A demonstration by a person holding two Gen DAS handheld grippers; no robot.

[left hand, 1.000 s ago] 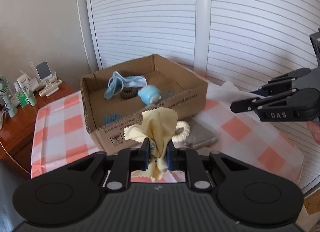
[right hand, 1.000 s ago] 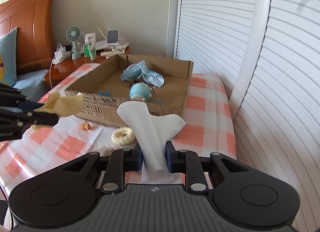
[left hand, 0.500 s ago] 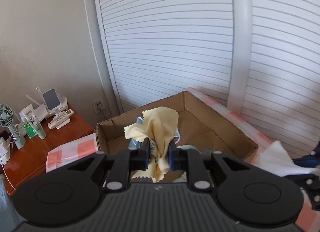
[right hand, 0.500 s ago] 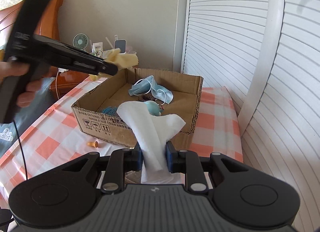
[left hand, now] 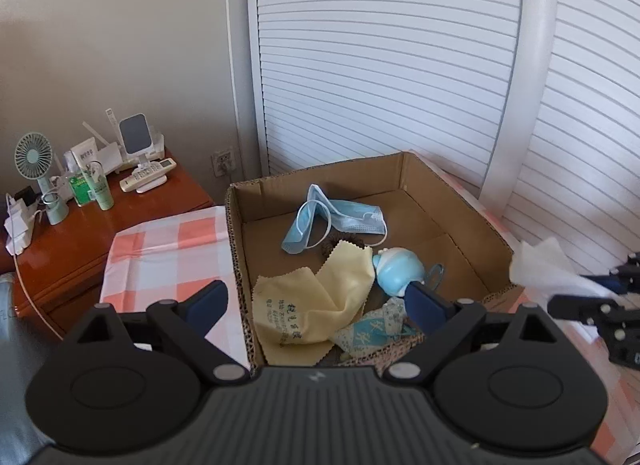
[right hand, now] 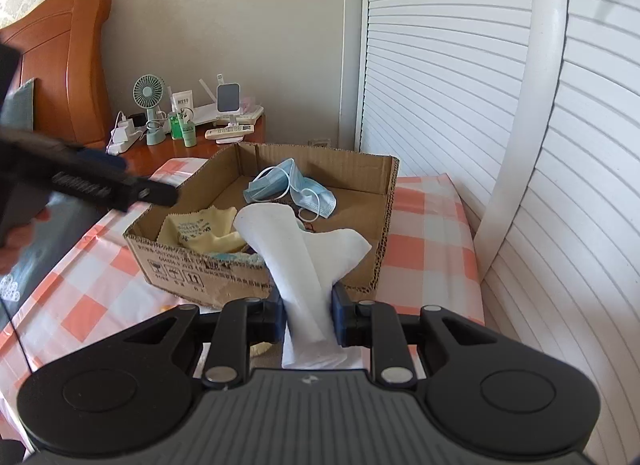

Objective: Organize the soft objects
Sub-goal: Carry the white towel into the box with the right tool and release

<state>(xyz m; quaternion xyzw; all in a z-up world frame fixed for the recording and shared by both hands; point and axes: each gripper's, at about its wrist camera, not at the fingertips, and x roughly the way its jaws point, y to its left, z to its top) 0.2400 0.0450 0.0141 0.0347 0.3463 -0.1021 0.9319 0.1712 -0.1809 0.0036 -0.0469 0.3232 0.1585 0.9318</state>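
The left wrist view looks steeply down into the box (left hand: 440, 201) from close above. The right wrist view faces it from lower, off one corner; both share the box (right hand: 376, 225).

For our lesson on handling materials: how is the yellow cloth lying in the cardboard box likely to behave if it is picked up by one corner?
The yellow cloth lies creased and folded over itself in the cardboard box, so it is probably floppy and would hang limp. It looks thin, so likely very light. Its zigzag edges suggest woven fabric, unlikely to be fragile.

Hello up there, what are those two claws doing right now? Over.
Left claw open above cardboard box, yellow cloth inside. Right claw shut on white tissue. Nothing blocking.
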